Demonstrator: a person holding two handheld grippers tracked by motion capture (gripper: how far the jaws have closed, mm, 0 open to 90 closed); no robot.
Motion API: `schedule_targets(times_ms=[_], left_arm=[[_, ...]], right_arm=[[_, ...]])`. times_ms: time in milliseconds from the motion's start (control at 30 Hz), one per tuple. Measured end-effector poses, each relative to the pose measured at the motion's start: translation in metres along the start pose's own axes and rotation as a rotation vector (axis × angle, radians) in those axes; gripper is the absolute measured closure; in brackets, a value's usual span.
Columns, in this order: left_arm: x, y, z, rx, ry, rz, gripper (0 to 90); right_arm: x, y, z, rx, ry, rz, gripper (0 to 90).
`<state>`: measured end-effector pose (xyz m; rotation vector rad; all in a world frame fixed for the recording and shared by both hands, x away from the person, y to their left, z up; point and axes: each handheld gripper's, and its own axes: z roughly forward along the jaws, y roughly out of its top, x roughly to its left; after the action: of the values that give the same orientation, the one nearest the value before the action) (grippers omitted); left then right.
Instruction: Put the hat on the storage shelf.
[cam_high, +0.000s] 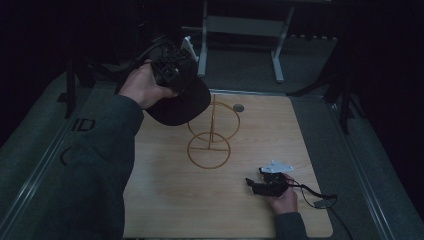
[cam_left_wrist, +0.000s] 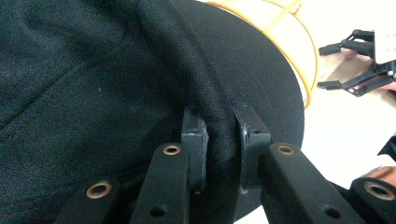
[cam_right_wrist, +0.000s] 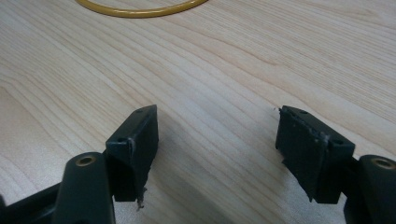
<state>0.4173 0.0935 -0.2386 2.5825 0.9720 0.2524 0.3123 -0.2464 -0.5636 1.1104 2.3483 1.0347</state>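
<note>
Table (cam_high: 165, 210) has free room near and right, so I'm mid-carry w/ the black cap (cam_high: 182, 102) held up over the yellow wire stand (cam_high: 212, 132), left gripper (cam_left_wrist: 219, 135) pinched on its fabric; next, lower it onto the stand top, right gripper (cam_right_wrist: 217, 149) idle, jaws wide.

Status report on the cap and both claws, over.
Left claw shut on black cap, held above yellow wire stand. Right claw open, low over table. Nothing in between.
</note>
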Motion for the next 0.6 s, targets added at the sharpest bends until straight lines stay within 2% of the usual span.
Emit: schedule_targets(times_ms=[300,600], left_arm=[[-0.015,0.014,0.002,0.002,0.005,0.048,76.2],[-0.033,0.026,0.009,0.008,-0.012,0.088,76.0]], right_arm=[[0.0,0.0,0.0,0.0,-0.001,0.001,29.9],[0.0,0.0,0.0,-0.001,-0.001,0.001,29.8]])
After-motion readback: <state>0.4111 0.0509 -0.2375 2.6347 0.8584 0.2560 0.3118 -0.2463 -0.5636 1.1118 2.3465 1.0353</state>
